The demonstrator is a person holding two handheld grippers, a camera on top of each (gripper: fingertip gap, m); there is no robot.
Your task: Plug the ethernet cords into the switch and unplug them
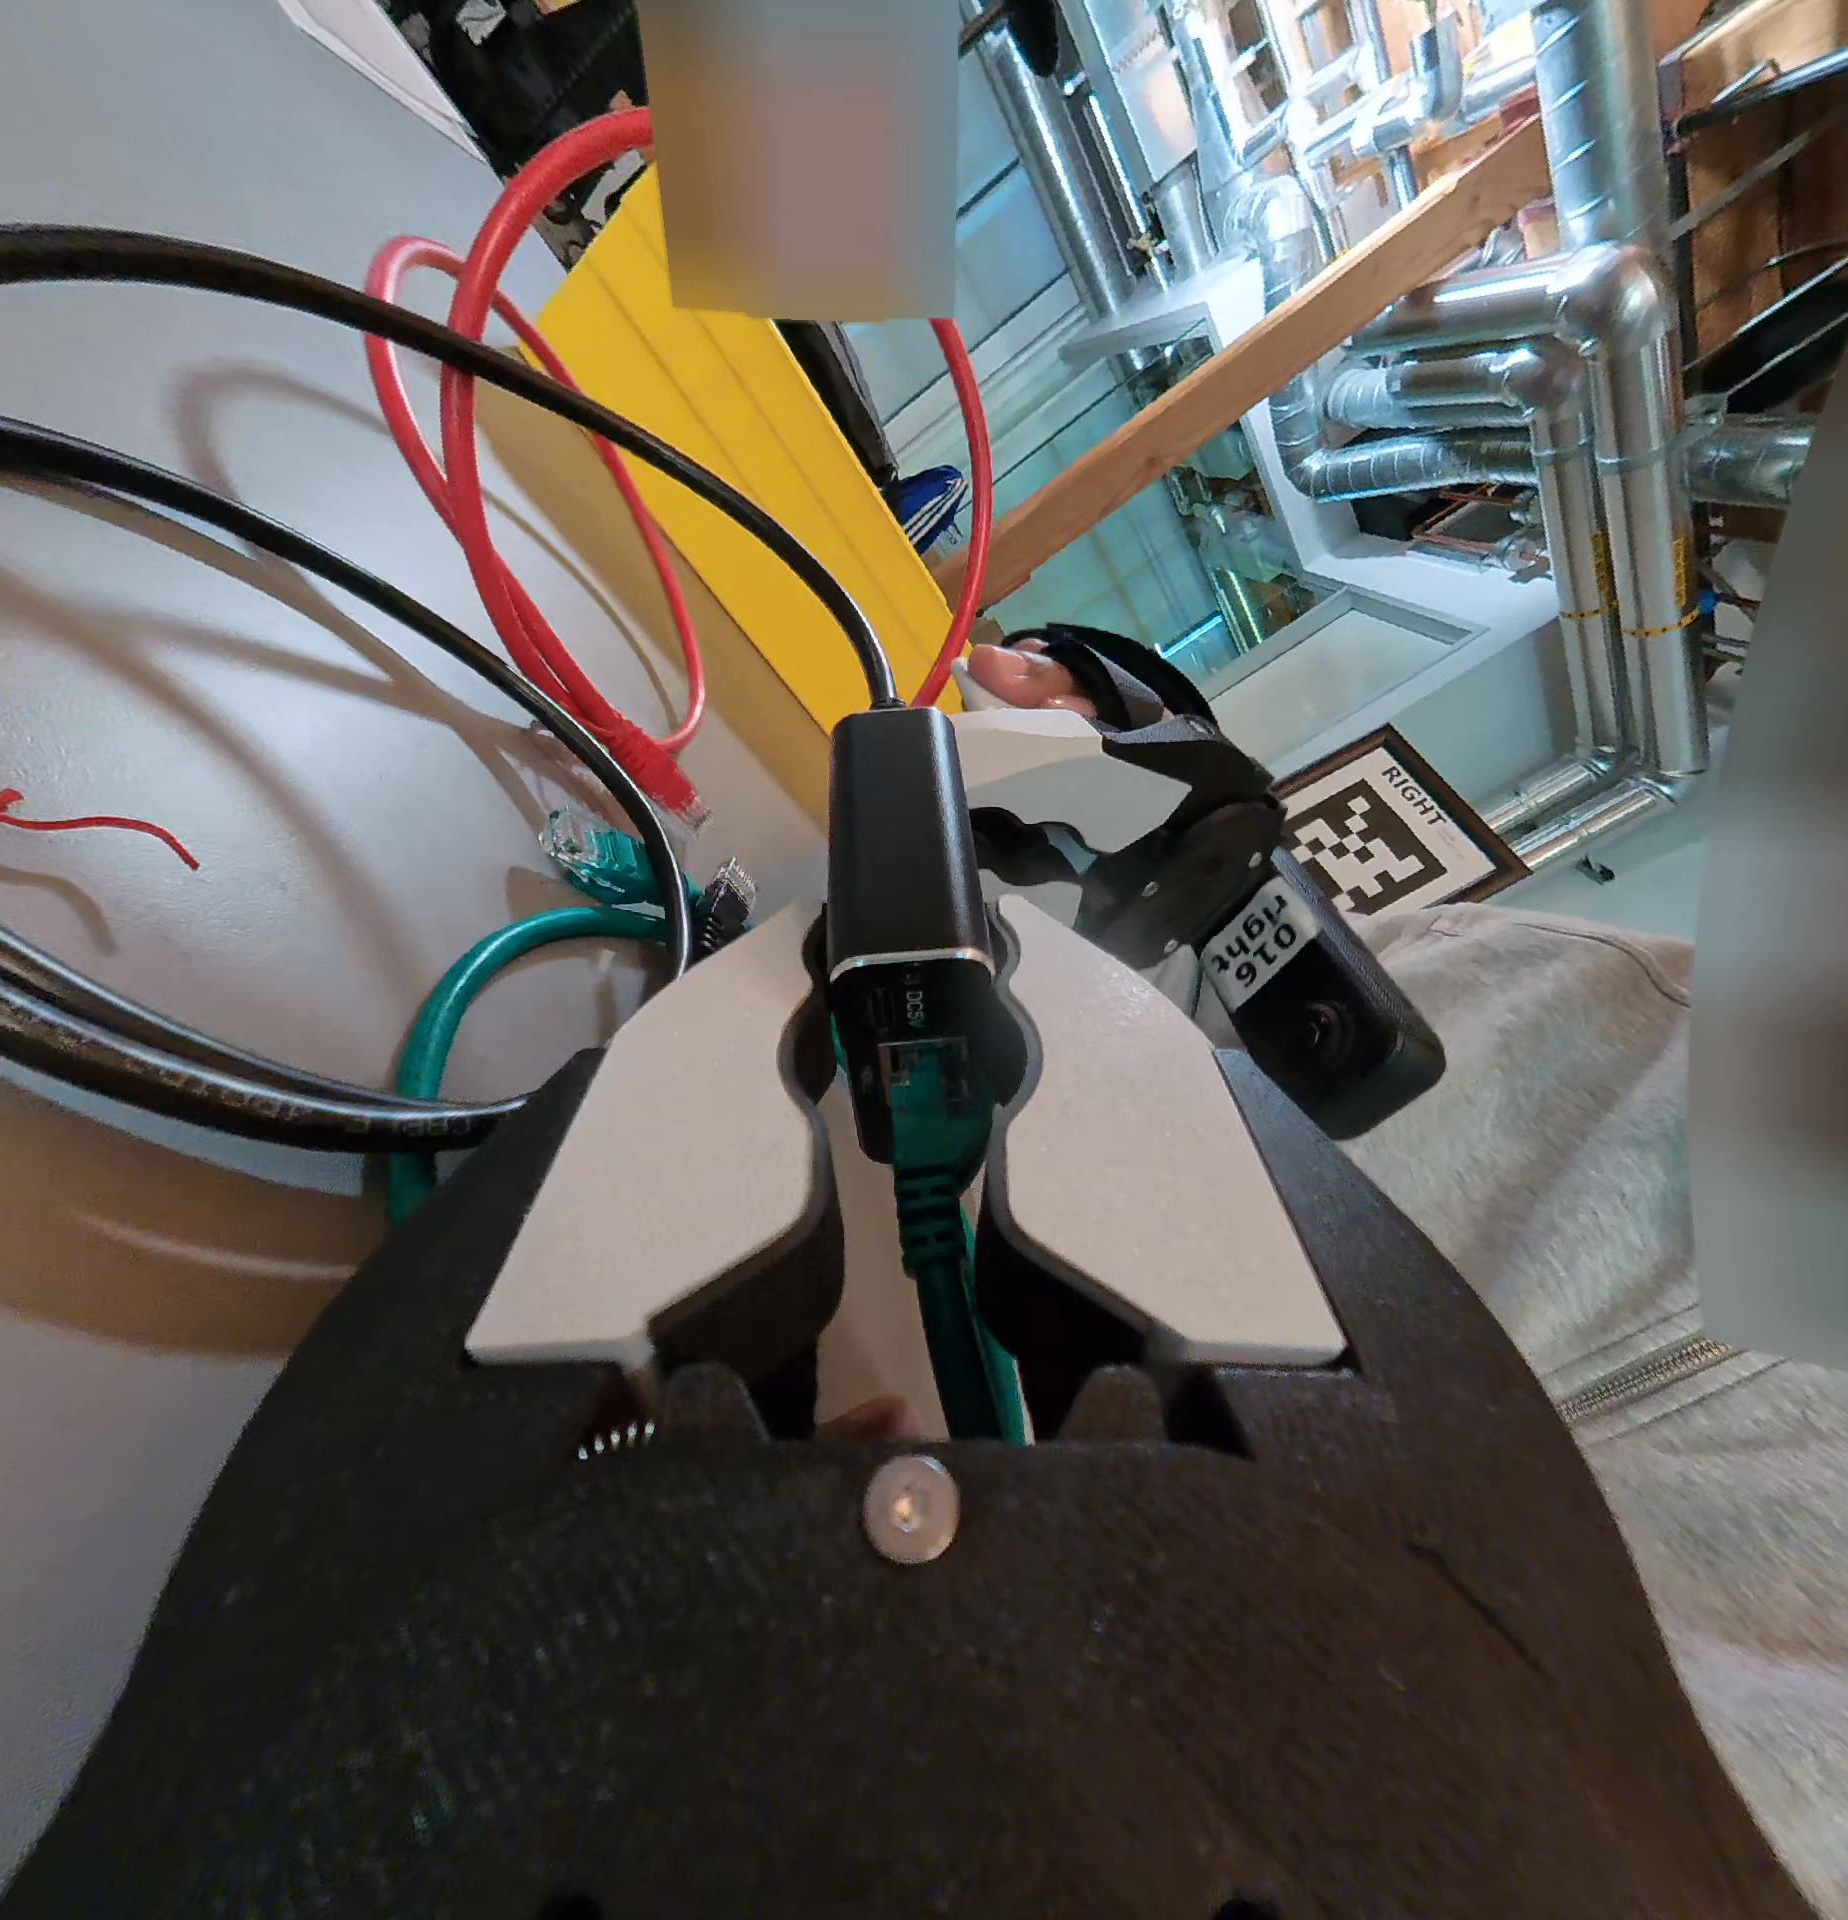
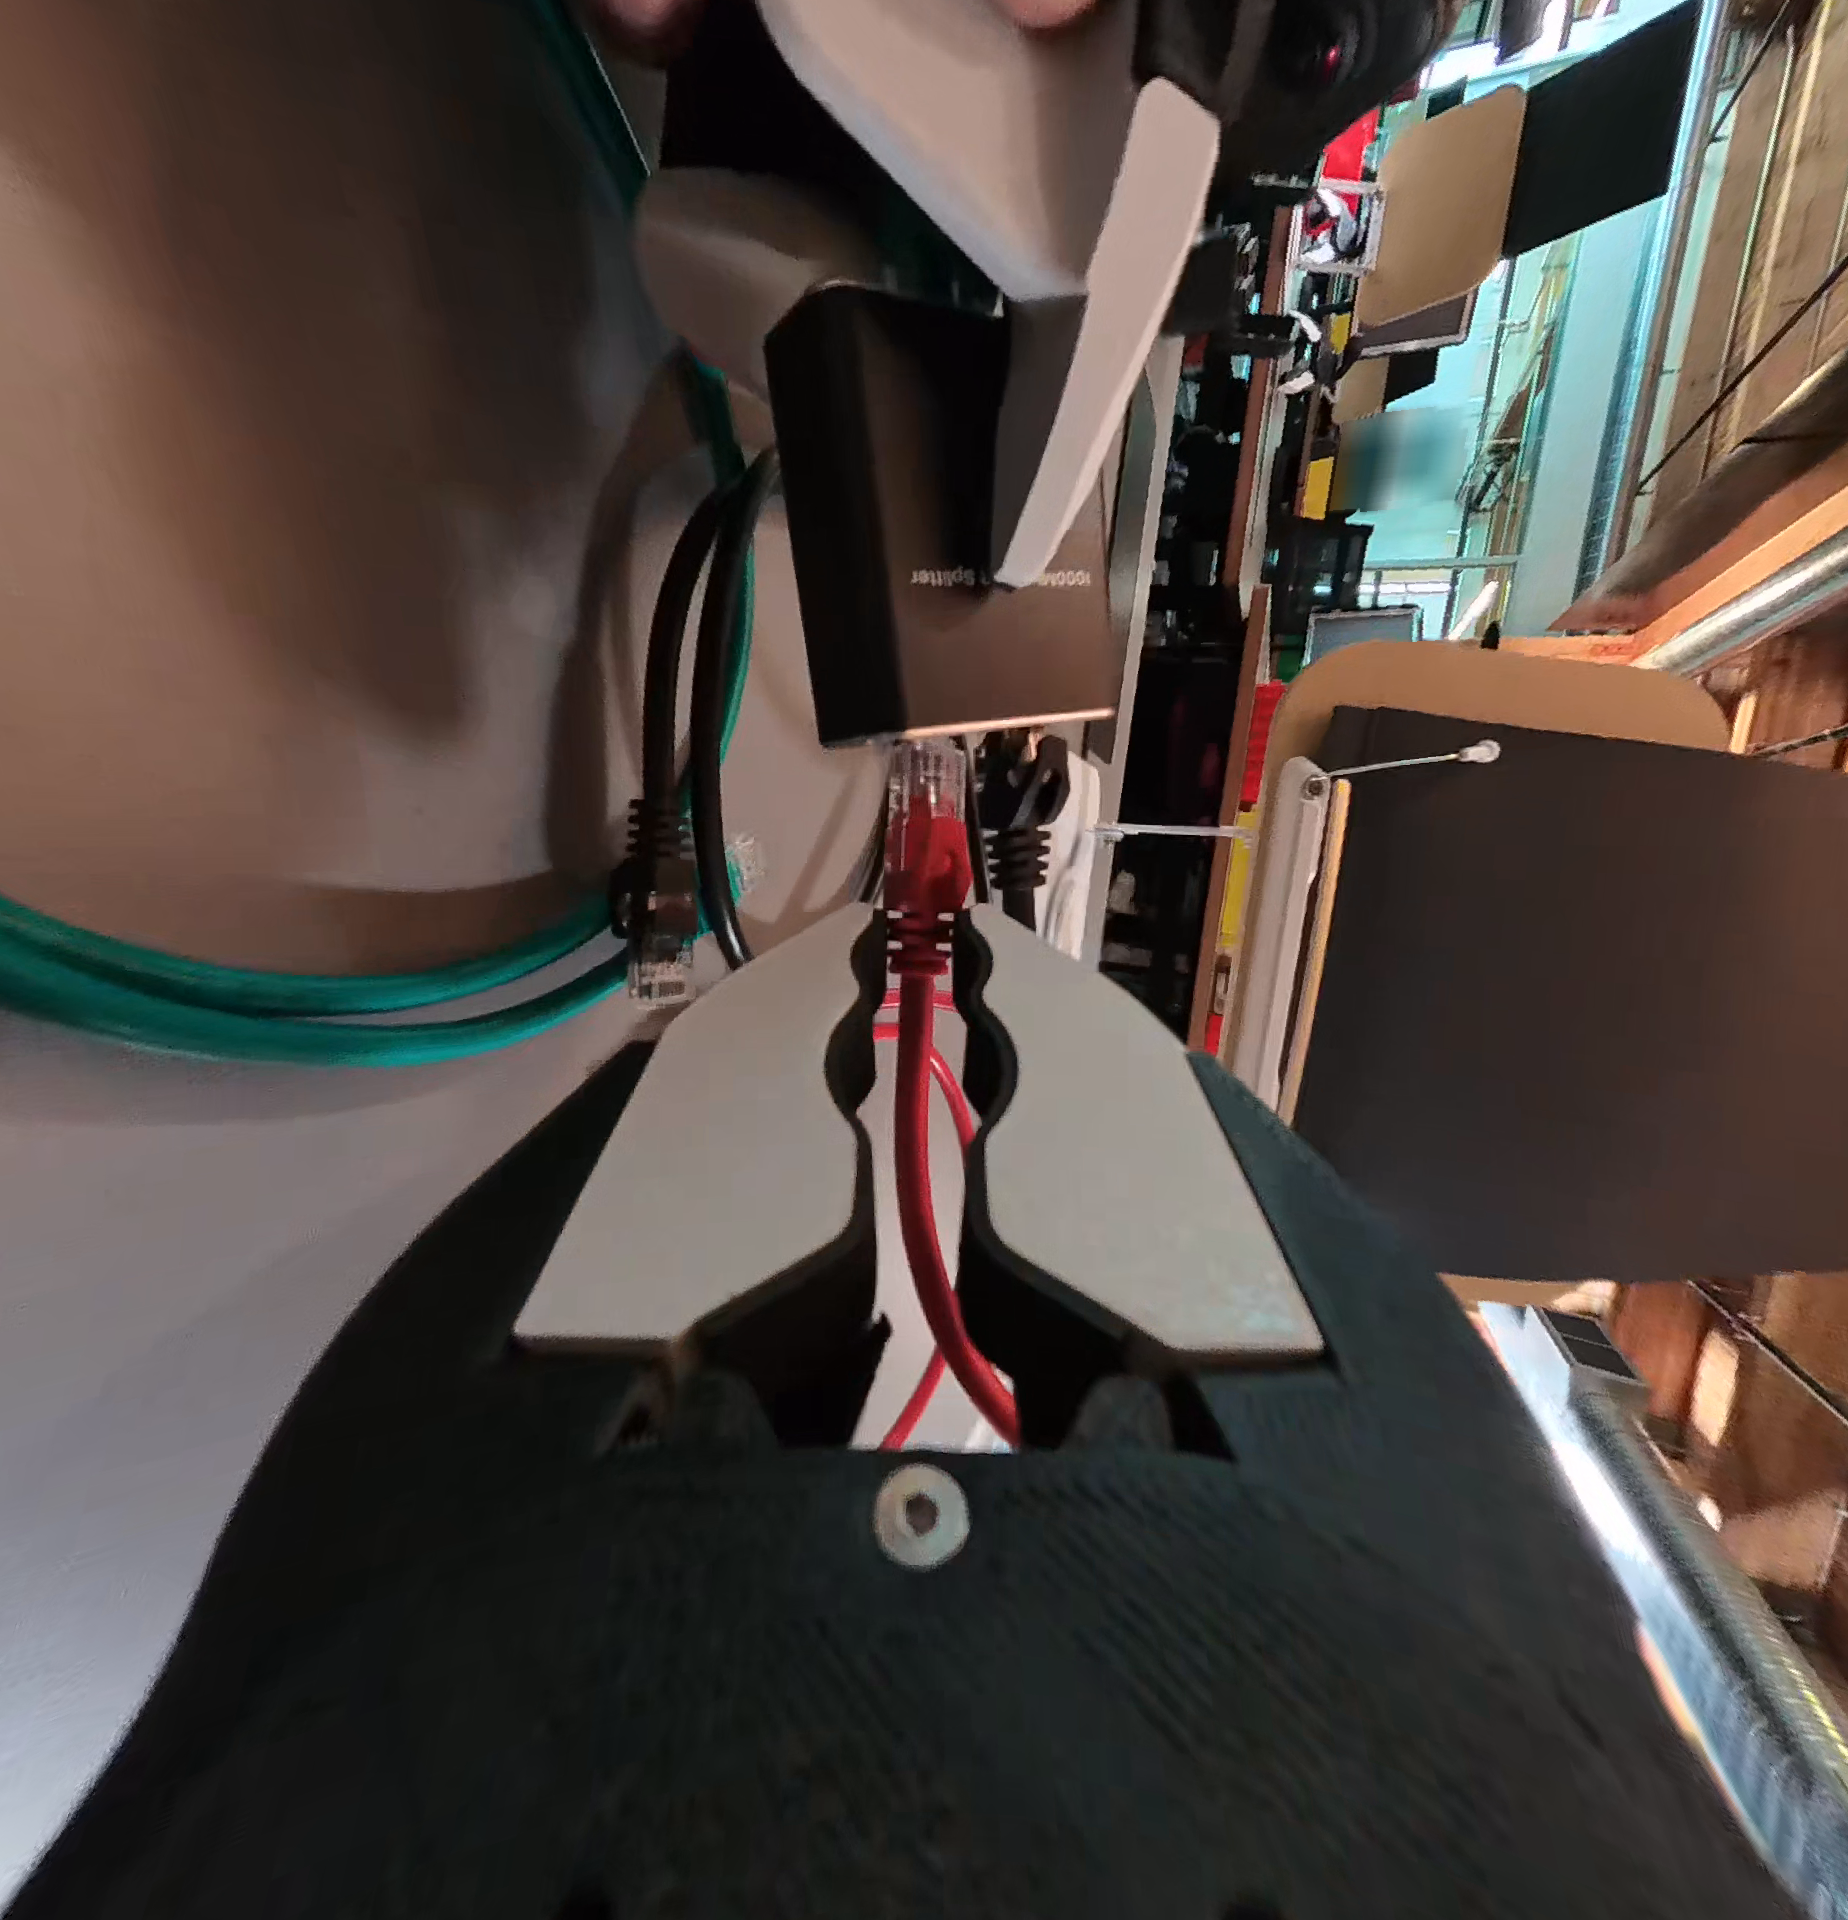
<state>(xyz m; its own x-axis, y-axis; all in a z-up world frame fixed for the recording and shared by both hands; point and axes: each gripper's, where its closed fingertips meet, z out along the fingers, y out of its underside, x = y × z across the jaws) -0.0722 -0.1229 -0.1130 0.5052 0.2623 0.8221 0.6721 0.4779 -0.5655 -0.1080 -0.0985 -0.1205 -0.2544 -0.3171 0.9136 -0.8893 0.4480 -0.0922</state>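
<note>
My left gripper [image 1: 904, 920] is shut on the black switch [image 1: 899, 831] and holds it above the white table. A green ethernet cord [image 1: 935, 1195] is plugged into the switch's near face, and a black cable [image 1: 691, 457] leaves its far end. In the right wrist view my right gripper [image 2: 920, 920] is shut on the boot of the red ethernet plug [image 2: 925, 831]. The plug's clear tip meets the end face of the switch [image 2: 899, 540]; how deep it sits I cannot tell. A black boot [image 2: 1019, 831] sits beside it. A left finger [image 2: 1107, 343] clamps the switch.
On the table [image 1: 172, 675] lie a loose green plug [image 1: 587, 847], a red plug [image 1: 676, 790], a black plug [image 1: 728, 894] and cable loops. A yellow panel [image 1: 712, 416] lies behind. A person's grey garment [image 1: 1522, 1143] is at the right. A dark board [image 2: 1574, 987] stands right.
</note>
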